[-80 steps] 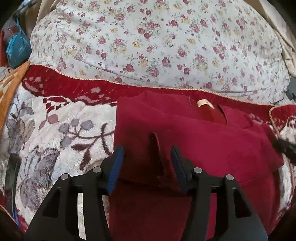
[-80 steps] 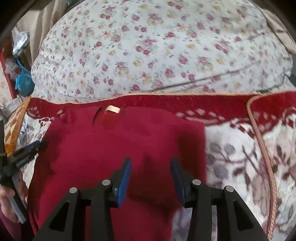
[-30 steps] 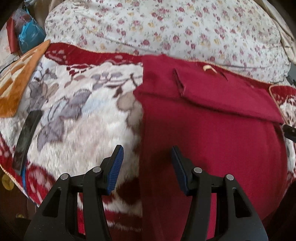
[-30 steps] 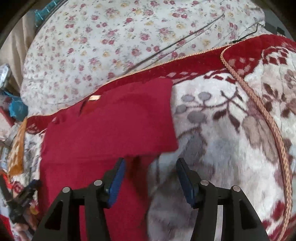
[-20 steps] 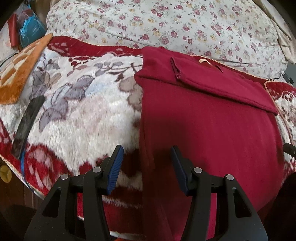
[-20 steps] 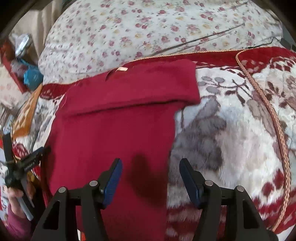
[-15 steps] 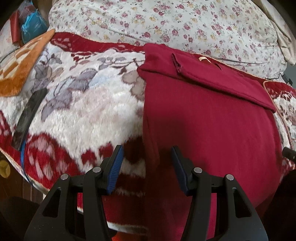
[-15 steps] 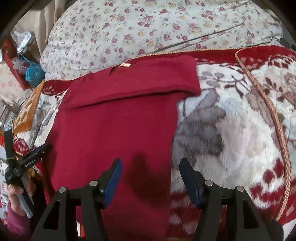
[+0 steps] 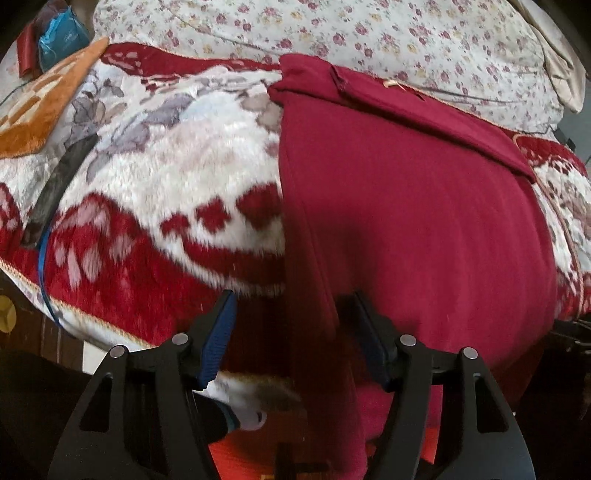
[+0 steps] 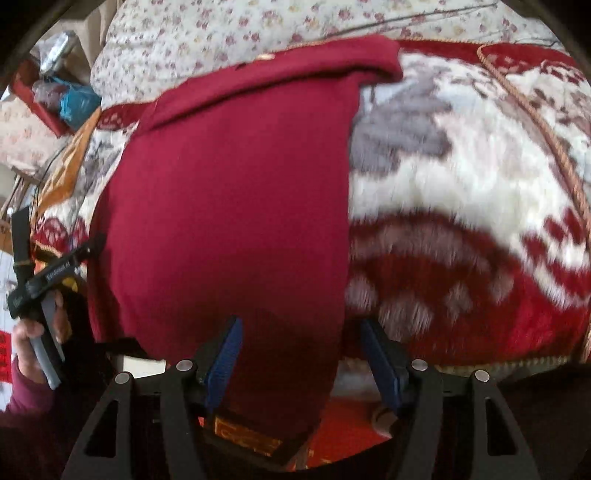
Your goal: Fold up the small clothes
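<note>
**Clerk:** Tongs, item one: left gripper, jaws standing apart, nothing pinched. It is hanging at the near rim of the bed, the left side seam of the garment running down between its blue pads.

**Checker:** And the garment?

**Clerk:** Item two: dark red sweater, lying lengthwise on the plush floral blanket. Collar end is pointing away toward the flowered quilt; the neck label is showing there. A sleeve is lying folded across the chest just below the collar. Hem end is draping over the blanket's near edge, toward both tools.

**Checker:** Long axis?

**Clerk:** Running away from the tongs, far to near. The hem is the nearest part, hanging below the jaw tips; its very corners are hidden, so I cannot tell how far they are dropping.

**Checker:** Item three?

**Clerk:** Right gripper, jaws likewise wide, holding nothing. The sweater's right edge is falling between its pads.

**Checker:** Which is nearer?

**Clerk:** Neither by much; each is sitting over its own lower corner. Judging from that, the next pinch is calling for both tools dropping onto the hem together, then carrying it up toward the collar.
</note>
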Motion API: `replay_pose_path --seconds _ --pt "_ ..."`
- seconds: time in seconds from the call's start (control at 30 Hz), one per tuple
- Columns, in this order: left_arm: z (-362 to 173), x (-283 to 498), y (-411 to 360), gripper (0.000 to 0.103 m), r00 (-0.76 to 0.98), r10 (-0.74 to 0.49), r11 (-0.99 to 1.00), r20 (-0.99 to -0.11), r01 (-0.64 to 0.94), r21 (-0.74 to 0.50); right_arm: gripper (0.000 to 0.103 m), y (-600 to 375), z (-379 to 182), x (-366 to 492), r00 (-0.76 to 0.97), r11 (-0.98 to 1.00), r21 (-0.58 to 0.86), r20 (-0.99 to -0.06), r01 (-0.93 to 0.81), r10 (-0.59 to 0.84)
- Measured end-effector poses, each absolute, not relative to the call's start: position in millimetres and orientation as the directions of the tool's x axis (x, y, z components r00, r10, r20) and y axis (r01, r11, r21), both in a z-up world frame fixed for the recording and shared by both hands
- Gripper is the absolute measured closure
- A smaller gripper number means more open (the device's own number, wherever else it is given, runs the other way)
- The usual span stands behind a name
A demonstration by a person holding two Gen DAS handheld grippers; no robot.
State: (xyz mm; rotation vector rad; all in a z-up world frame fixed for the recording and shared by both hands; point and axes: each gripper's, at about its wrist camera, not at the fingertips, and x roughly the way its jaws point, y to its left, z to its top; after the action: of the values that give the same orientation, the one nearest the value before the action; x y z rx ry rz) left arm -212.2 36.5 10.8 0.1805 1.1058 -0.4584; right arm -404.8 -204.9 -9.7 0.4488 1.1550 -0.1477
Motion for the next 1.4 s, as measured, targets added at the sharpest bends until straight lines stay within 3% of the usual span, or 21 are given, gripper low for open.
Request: replay_pose_path --seconds 0.3,0.57,0.6,0.63,0.7,0.73,0.8,0.93,1.1,1.4 --pt "-6.2 -242.4 43.1 0.040 0.250 -0.270 0.867 -0.930 0.483 -0.122 0.035 -195.2 -38.4 -410.9 0.268 0.910 0.250 -0.949 0.329 0.164" --pt "-20.2 -248.2 38.3 0.040 0.227 -0.238 0.866 -0.944 0.489 -0.101 0.035 -191.2 -62.2 -403.7 0.245 0.861 0.340 -0.934 0.379 0.261" --pt "-21.9 -248.3 35.7 0.042 0.228 -0.229 0.867 -0.946 0.490 -0.092 0.040 -188.5 -66.0 -403.8 0.240 0.857 0.342 -0.934 0.386 0.265" --pt "-23.0 -249.4 35.5 0.048 0.228 -0.220 0.865 -0.948 0.494 -0.082 0.056 -184.9 -69.1 -402.4 0.232 0.862 0.336 -0.936 0.378 0.263" --pt "-24.9 -250.4 35.7 0.081 0.215 -0.224 0.862 -0.951 0.498 -0.090 0.071 -179.4 -62.8 -402.4 0.253 0.882 0.322 -0.936 0.343 0.244" --pt "-25.4 -251.3 38.1 0.086 0.202 -0.233 0.862 -0.951 0.496 -0.106 0.081 -177.1 -55.5 -403.4 0.281 0.888 0.337 -0.926 0.314 0.252" --pt "-21.9 -251.4 50.6 0.093 0.191 -0.259 0.866 -0.947 0.481 -0.139 0.089 -174.6 -40.7 -406.8 0.331 0.893 0.363 -0.904 0.264 0.270" --pt "11.5 -239.3 69.7 0.095 0.190 -0.371 0.858 -0.909 0.443 -0.258 0.093 -177.8 -11.5 -417.4 0.421 0.882 0.425 -0.851 0.205 0.312" --pt "64.5 -216.3 70.3 0.095 0.273 -0.464 0.835 -0.843 0.453 -0.313 0.093 -208.1 38.9 -421.7 0.599 0.794 0.586 -0.698 0.164 0.392" --pt "117.9 -139.4 17.3 0.095 0.410 -0.500 0.823 -0.763 0.500 -0.270 0.094 -261.9 105.9 -364.0 0.780 0.796 0.589 -0.560 0.139 0.278"
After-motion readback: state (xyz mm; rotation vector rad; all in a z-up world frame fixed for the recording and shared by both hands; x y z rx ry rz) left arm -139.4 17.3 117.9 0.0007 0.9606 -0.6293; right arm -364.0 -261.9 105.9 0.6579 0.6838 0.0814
